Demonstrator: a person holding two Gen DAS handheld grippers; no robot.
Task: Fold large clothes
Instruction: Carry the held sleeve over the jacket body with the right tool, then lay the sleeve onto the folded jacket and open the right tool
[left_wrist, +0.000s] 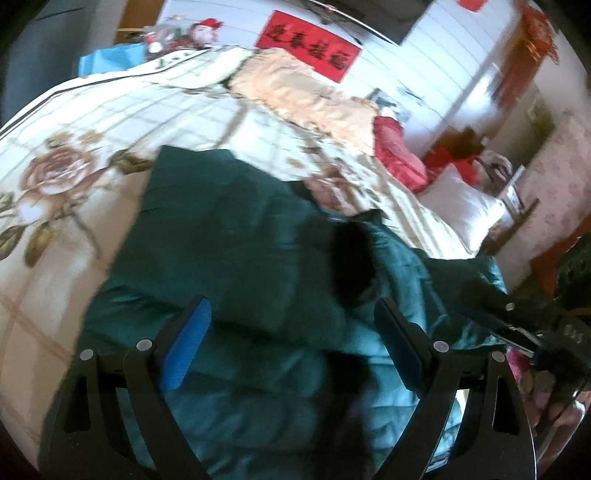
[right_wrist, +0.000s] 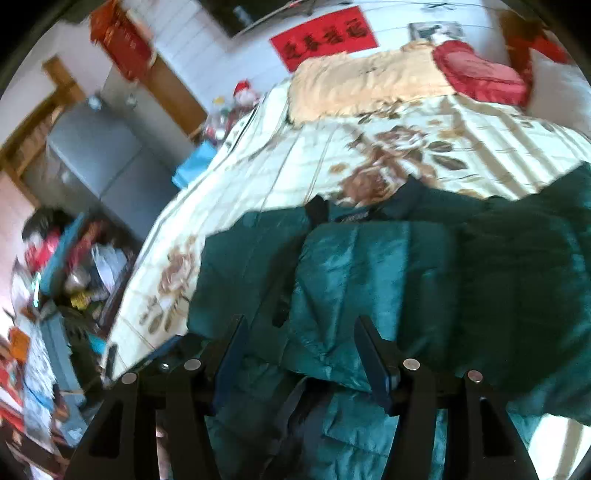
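I look down at a dark green padded jacket that lies on the bed, on a cream quilt with big brown roses. The jacket is partly folded: in the right wrist view one shiny panel lies on top of the darker body of the garment, and a black collar or lining shows at its upper edge.

My left gripper hangs above the near part of the jacket. Its jaws stand wide apart, blue pads facing each other, and nothing is between them; I see only the green fabric below. The pictures are blurred, so I cannot tell if the fingertips touch the cloth.

My right gripper is also over the jacket, near its lower edge. Its jaws are parted, about half way, and no fabric is pinched between the pads. In the left wrist view the right gripper comes in from the right edge, just beside the jacket's bright fold.

Further up the bed there is a peach blanket and a red cushion. On the white wall behind hangs a red banner with black characters. Left of the bed stands a grey refrigerator.
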